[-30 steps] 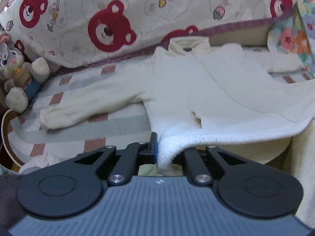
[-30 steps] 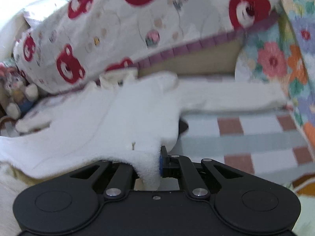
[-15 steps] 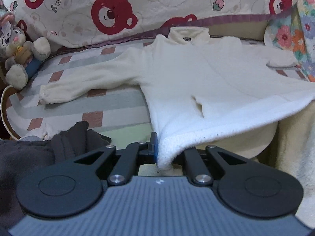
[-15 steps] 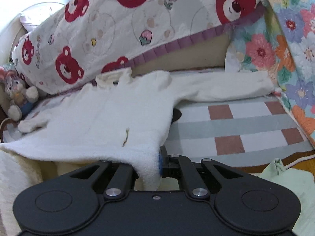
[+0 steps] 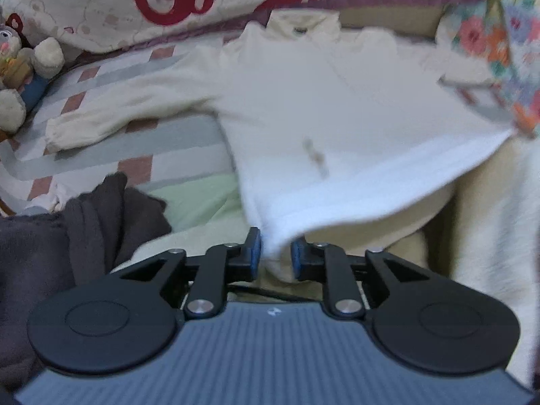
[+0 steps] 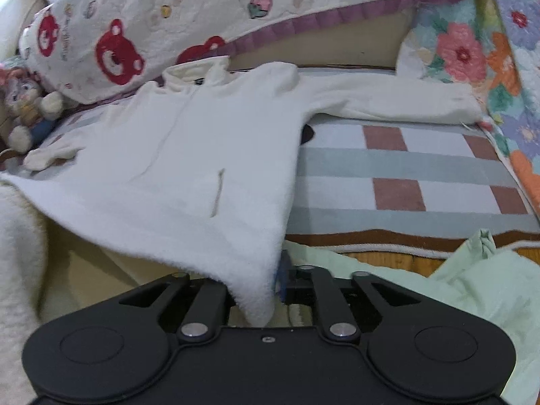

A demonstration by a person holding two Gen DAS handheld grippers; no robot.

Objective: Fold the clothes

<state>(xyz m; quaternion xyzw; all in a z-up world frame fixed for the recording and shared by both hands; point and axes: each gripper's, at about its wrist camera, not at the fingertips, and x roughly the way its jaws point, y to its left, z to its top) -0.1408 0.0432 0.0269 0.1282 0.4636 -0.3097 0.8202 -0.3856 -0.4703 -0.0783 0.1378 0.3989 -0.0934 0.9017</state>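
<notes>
A cream fleece pullover (image 5: 320, 108) lies spread face up on a checked bed cover (image 5: 189, 135), collar toward the bear-print quilt, sleeves out to both sides. It also shows in the right wrist view (image 6: 202, 155). My left gripper (image 5: 275, 256) has its jaws parted, with the left hem corner lying loosely between the blue pads. My right gripper (image 6: 266, 287) is shut on the right hem corner. The hem hangs stretched between the two grippers above the bed's front edge.
A bear-print quilt (image 5: 168, 0) lies behind the pullover. A floral quilt (image 6: 472, 54) is at the right. A plush toy (image 5: 20, 67) sits at the far left. Dark clothing (image 5: 67, 229) and a pale green garment (image 6: 455, 290) lie near the front edge.
Both grippers pulled the hem back toward the front of the bed, stretching the pullover flat. The left gripper's jaws have opened; they were shut on the hem before.
</notes>
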